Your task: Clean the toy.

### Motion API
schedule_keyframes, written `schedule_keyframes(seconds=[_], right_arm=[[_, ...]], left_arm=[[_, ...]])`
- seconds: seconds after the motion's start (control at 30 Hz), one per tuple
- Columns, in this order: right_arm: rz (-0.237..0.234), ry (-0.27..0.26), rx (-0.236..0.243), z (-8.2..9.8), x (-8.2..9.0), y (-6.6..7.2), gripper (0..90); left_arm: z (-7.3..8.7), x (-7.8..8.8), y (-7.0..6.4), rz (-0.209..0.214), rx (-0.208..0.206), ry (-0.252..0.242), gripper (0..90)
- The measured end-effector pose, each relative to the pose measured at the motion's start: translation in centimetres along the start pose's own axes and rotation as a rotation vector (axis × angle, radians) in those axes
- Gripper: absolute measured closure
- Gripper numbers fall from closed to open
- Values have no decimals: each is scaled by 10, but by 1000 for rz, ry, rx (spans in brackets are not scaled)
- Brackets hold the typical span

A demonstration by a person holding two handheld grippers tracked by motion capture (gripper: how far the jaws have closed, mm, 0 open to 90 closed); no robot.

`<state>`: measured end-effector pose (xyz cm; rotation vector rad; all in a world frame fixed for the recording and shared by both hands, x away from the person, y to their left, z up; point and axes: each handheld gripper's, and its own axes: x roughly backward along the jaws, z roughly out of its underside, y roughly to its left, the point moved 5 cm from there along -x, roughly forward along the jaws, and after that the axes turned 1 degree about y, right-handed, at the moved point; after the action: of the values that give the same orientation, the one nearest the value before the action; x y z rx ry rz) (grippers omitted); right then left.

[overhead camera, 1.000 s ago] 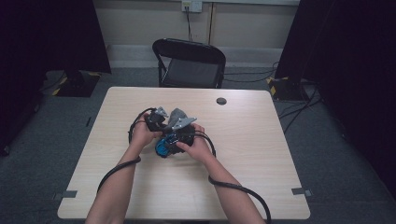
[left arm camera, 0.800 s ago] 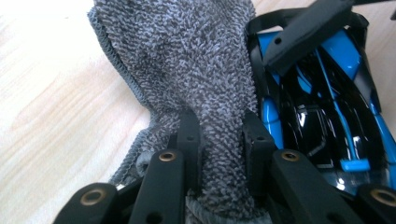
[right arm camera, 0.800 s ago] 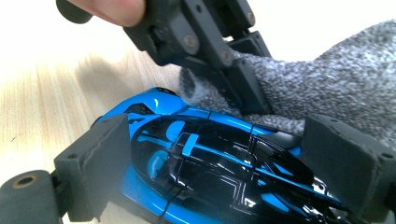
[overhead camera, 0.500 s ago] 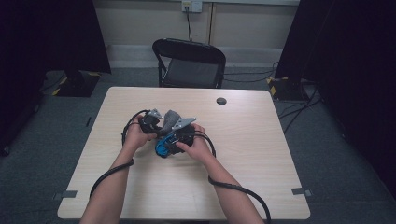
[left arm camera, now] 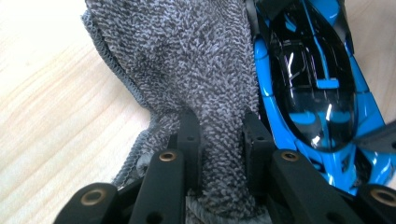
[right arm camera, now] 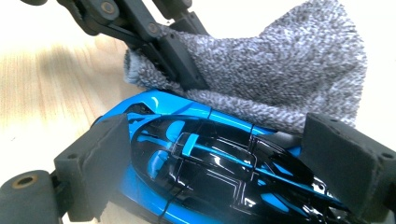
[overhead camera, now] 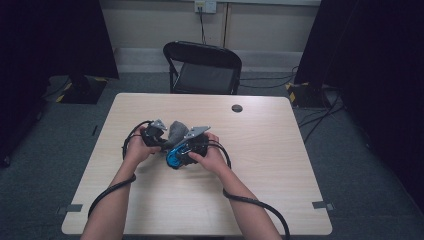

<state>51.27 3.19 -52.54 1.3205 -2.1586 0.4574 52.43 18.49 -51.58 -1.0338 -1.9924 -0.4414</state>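
L gripper [left arm camera: 219, 154] shifted left w/ grey cloth [left arm camera: 187, 70] pinched; R gripper [right arm camera: 215, 154] jaws clamp blue car [right arm camera: 210, 163].

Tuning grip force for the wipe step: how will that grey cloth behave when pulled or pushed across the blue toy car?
Probably floppy: the grey cloth bunches and folds where the left gripper pinches it. Likely light, since it drapes over the blue toy car unsupported. Its looped pile looks grippy, so it should drag rather than slip, while the car's glossy shell may slide in the right gripper.

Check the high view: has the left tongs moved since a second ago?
Yes. The left tongs, shut on the grey terry cloth, has shifted left, away from the small black disc on the table.
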Motion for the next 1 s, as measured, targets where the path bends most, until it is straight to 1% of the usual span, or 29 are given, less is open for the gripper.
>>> schedule_keyframes(seconds=[0.03,0.07,0.13,0.23,0.27,0.33,0.4,0.47,0.53,0.7,0.73,0.77,0.83,0.87,0.97,1.0], right_arm=[[0,1,0,0,0,0,84],[0,1,-1,0,0,0,84],[0,2,-2,0,0,0,84],[3,1,-2,0,0,0,83],[4,0,-3,0,0,0,83],[6,1,-3,0,0,1,82],[8,1,-3,0,0,1,82],[8,0,-3,0,0,1,82],[9,1,-3,0,0,1,82],[10,3,-4,0,0,1,82],[9,3,-4,0,0,1,82],[9,4,-3,-1,0,1,82],[8,2,-4,0,0,1,82],[9,1,-2,0,0,1,82],[9,1,-2,0,0,1,82],[9,1,-2,0,0,1,82]], left_arm=[[1,1,-1,0,10,-6,738],[2,2,-1,0,4,-3,737],[5,4,-2,-7,6,-1,737],[10,8,-3,-8,20,-4,737],[12,10,-3,-15,25,-2,737],[16,12,-4,-11,32,-14,737],[20,15,-6,-12,37,-5,737],[23,18,-8,-11,33,0,737],[26,20,-10,-12,36,-1,737],[34,25,-15,-3,51,-17,737],[35,26,-15,-7,52,-21,737],[37,27,-16,-1,50,-13,737],[40,30,-17,0,59,-16,737],[42,31,-18,4,55,-12,736],[46,34,-22,-4,55,-15,737],[47,36,-23,4,58,-8,737]])
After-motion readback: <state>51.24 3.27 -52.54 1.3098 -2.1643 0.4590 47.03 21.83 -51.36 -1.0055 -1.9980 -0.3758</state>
